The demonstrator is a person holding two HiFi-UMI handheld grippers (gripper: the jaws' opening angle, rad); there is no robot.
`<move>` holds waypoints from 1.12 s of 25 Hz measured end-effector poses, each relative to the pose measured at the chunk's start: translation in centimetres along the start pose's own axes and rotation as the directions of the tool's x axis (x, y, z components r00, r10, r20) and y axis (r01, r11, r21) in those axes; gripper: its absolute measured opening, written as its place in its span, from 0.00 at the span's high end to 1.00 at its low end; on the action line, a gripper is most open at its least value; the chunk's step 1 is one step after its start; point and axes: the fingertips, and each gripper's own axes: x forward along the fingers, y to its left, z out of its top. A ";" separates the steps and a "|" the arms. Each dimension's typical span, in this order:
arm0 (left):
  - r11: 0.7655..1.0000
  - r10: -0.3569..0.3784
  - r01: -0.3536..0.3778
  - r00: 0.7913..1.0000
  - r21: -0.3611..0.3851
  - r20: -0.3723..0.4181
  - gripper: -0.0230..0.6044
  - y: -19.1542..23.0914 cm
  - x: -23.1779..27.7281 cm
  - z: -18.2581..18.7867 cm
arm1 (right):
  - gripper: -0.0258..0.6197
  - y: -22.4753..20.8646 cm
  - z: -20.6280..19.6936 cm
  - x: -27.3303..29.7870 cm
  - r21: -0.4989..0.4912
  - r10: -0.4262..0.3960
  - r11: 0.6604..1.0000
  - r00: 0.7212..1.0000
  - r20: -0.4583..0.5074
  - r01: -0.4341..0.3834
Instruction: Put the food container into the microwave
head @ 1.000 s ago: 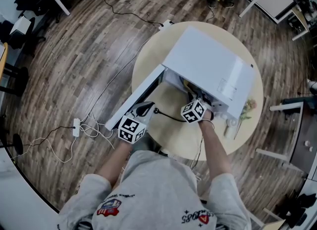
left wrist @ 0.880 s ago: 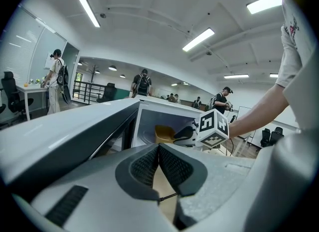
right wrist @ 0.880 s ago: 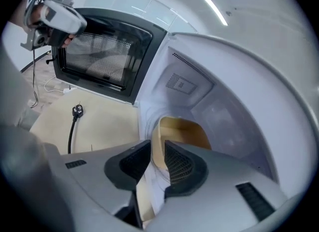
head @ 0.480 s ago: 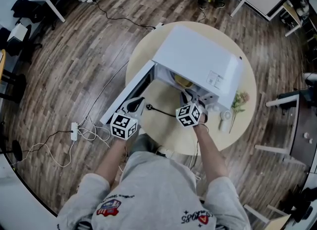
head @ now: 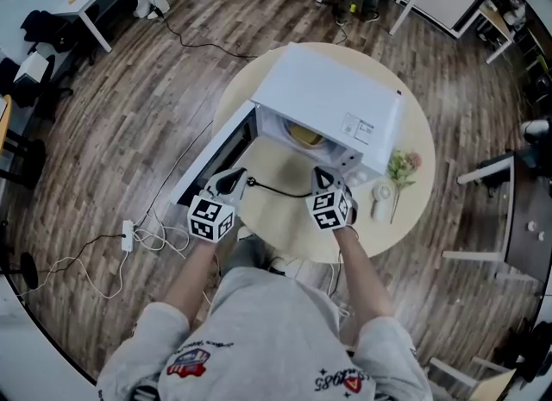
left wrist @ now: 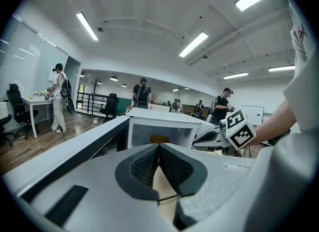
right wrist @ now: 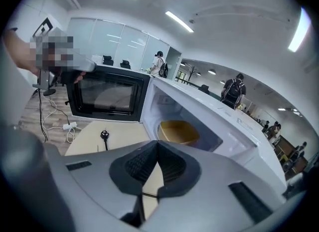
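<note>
The white microwave stands on the round table with its door swung open to the left. A yellow food container rests inside the cavity, shown in the right gripper view as a container on the cavity floor. My right gripper hangs in front of the opening, shut and empty, its tip short of the cavity. Near the door's outer end, my left gripper is also shut with nothing in it. Past its tip, the left gripper view shows the lit cavity.
A black plug and cord lie on the table between the grippers. A small white bottle and a flower sprig sit right of the microwave. A power strip with cables lies on the wood floor at left. People stand in the background.
My right gripper has drawn back from the microwave's mouth toward me, leaving the yellow container inside. The left gripper stays near the door's end.
</note>
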 end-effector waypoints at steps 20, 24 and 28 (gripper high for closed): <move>0.999 -0.021 0.018 0.998 0.050 0.067 0.96 -9.2 -4.3 2.3 | 0.95 0.1 2.0 -15.6 0.322 -0.033 0.944 0.949 0.314 -0.073; 0.998 -0.020 0.016 0.997 0.059 0.077 0.96 -10.1 -5.0 2.4 | 0.95 0.1 1.5 -17.8 0.353 -0.083 0.934 0.925 0.372 -0.058; 0.998 -0.021 0.015 0.996 0.067 0.085 0.96 -10.5 -5.3 2.6 | 0.95 0.3 0.6 -19.2 0.380 -0.104 0.923 0.914 0.392 -0.058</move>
